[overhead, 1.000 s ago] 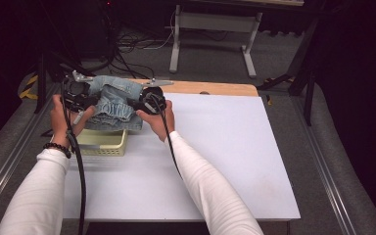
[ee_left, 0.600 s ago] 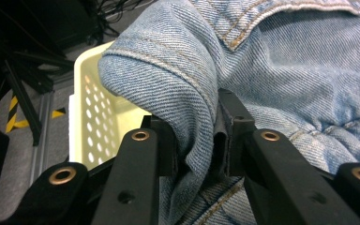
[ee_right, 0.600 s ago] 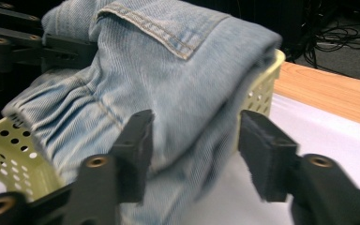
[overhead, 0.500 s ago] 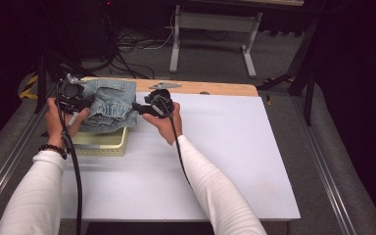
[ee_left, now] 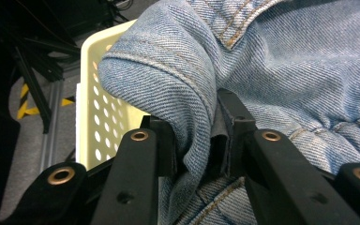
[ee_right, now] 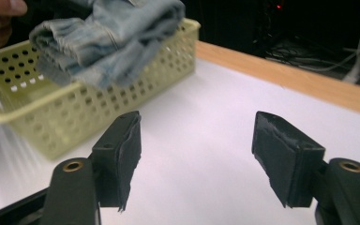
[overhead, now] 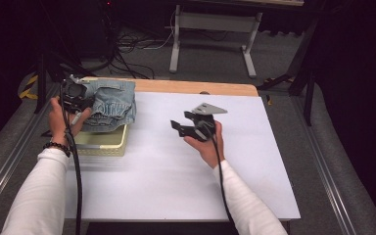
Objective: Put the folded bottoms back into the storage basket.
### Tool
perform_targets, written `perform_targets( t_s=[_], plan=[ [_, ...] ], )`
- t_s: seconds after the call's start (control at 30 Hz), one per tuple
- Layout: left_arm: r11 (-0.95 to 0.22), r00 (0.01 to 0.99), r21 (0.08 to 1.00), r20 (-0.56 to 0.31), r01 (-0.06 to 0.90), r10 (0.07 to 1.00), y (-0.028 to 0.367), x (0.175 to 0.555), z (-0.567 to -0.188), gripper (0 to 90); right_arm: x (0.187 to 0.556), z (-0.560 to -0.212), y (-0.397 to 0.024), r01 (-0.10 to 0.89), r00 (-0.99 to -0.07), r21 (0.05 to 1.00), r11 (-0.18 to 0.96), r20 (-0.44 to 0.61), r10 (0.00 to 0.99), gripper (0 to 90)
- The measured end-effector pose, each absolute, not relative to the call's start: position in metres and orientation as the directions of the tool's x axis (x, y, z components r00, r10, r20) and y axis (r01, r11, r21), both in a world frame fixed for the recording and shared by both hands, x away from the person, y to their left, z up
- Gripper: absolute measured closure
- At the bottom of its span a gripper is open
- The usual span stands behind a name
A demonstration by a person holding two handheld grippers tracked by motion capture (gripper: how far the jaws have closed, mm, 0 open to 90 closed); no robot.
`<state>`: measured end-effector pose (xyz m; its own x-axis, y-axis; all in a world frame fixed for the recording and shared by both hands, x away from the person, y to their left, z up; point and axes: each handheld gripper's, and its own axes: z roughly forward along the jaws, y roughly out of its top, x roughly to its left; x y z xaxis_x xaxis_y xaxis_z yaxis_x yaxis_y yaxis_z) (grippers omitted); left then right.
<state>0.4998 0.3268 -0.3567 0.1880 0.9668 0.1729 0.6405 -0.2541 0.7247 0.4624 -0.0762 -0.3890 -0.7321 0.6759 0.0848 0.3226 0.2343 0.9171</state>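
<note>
1. My left gripper (overhead: 78,96) is clamped on a fold of the folded, light blue denim garment (overhead: 111,102); in the left gripper view, the cloth (ee_left: 187,108) is bunched tight between both pads.
2. The garment hangs from that gripper over the pale yellow perforated plastic basket (overhead: 103,143), which sits just below it on the white desk (overhead: 176,181).
3. My right gripper (overhead: 182,127) is well apart from the garment, over bare desk; its jaws have just been opening and stand apart with nothing between them.
4. From my right gripper, the basket (ee_right: 70,117) and garment (ee_right: 108,42) lie ahead to the left.
</note>
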Motion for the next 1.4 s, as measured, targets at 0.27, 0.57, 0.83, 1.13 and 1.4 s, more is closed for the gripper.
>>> perform_targets(
  t_s=[0.27,0.57,0.83,1.13,1.4],
  plan=[
    [-0.208,0.154,0.714,0.141,0.669,0.978,0.333,0.508,-0.368,71.2,0.430,-0.418,-0.146,0.410,-0.668,0.886,0.216,0.130,0.733,32.6],
    [-0.189,0.133,0.688,0.135,0.701,0.982,0.336,0.514,-0.378,70.8,0.390,-0.413,-0.175,0.371,-0.664,0.902,0.222,0.090,0.742,31.5],
    [-0.177,0.095,0.659,0.159,0.731,0.983,0.342,0.520,-0.388,71.7,0.372,-0.423,-0.174,0.347,-0.701,0.878,0.331,0.008,0.713,30.7],
    [-0.172,0.074,0.654,0.175,0.737,0.982,0.341,0.522,-0.388,68.3,0.371,-0.429,-0.170,0.352,-0.719,0.862,0.365,-0.001,0.695,30.5],
    [-0.141,0.011,0.711,0.184,0.689,0.983,0.341,0.516,-0.376,60.6,0.371,-0.432,-0.166,0.352,-0.731,0.851,0.390,-0.010,0.683,30.2]
  ],
)
